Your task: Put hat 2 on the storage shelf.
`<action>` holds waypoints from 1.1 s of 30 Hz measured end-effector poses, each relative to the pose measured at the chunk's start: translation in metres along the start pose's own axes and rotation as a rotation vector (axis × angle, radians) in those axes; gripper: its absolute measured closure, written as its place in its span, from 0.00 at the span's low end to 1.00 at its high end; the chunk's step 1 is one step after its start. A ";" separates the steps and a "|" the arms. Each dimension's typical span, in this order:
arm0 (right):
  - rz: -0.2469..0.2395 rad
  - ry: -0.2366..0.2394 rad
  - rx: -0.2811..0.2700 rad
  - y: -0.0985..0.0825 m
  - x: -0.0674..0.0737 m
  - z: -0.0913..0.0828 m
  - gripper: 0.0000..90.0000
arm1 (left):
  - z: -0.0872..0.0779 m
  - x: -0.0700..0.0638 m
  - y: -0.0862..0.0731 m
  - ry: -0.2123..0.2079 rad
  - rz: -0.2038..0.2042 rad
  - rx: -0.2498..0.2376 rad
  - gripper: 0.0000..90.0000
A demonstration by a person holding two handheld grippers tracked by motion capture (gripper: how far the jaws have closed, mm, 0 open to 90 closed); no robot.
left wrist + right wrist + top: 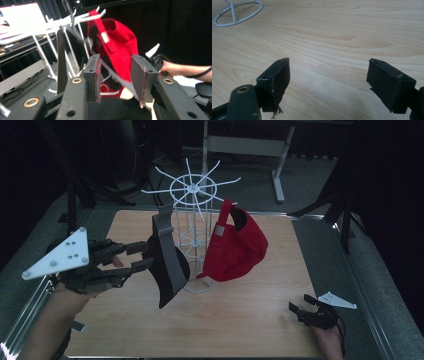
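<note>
- A wooden counter [240,320] carries a white wire rack [192,220] that stands upright near the middle of its far half, with thin arms spreading out from a hub at the top.
- A red cap [237,247] hangs from the rack on the side toward the counter's right edge, its opening facing the rack and its strap looped up over a wire arm.
- A black and grey cap [167,257] hangs against the rack on the side toward the counter's left edge, with its brim pointing down toward the near edge.
- The left tool [142,257] comes in level from over the counter's left edge, held in a hand, with a grey three-cornered plate on top. Its tips sit at the black and grey cap.
- In the left gripper view, the left tool [116,80] has its two jaws parted, with a thin edge of the dark cap running slantwise through the gap. The pads do not press on it, so the tool is released.
- No earlier picture is at hand to compare.
- The right tool [300,310] rests low near the counter's near right corner, well apart from the rack and both caps, held in a hand.
- In the right gripper view, the right tool [328,82] has its jaws spread wide over bare wood, grasping nothing. The rack's round base ring [237,12] lies toward the far side.
</note>
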State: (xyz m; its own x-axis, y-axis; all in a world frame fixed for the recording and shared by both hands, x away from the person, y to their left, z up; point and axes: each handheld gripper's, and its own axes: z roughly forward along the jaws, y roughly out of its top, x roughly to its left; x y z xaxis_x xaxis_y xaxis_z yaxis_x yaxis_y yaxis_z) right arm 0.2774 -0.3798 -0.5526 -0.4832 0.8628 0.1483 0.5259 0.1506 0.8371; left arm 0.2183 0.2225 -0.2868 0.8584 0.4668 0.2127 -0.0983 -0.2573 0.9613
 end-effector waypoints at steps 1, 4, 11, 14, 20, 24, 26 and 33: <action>-0.002 0.001 -0.002 0.000 0.000 0.000 0.21 | -0.001 0.001 -0.005 -0.001 -0.010 0.000 0.67; -0.002 0.000 -0.006 0.000 0.000 0.000 0.21 | -0.005 0.004 -0.022 0.000 -0.049 0.002 0.67; -0.006 -0.002 -0.001 0.000 0.000 0.001 0.21 | -0.010 0.005 -0.054 0.008 -0.099 0.030 0.67; -0.008 -0.003 -0.002 0.001 0.000 0.001 0.21 | -0.011 0.004 -0.067 0.010 -0.114 0.040 0.67; -0.007 -0.005 -0.001 0.000 0.000 0.001 0.21 | -0.013 0.004 -0.093 0.027 -0.157 0.056 0.67; -0.007 -0.006 0.000 0.000 0.000 0.001 0.21 | -0.013 0.005 -0.109 0.030 -0.172 0.050 0.67; -0.008 -0.006 0.001 0.000 0.000 0.001 0.21 | -0.012 0.005 -0.118 0.030 -0.182 0.058 0.67; -0.007 -0.006 -0.001 0.000 0.000 0.001 0.21 | -0.007 0.001 -0.147 0.030 -0.223 0.076 0.68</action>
State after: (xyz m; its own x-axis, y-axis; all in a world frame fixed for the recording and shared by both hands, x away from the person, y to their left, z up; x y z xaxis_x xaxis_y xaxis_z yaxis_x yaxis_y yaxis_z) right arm 0.2778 -0.3792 -0.5530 -0.4833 0.8643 0.1392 0.5218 0.1567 0.8385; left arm 0.2297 0.2669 -0.4268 0.8390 0.5441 0.0025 0.1316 -0.2073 0.9694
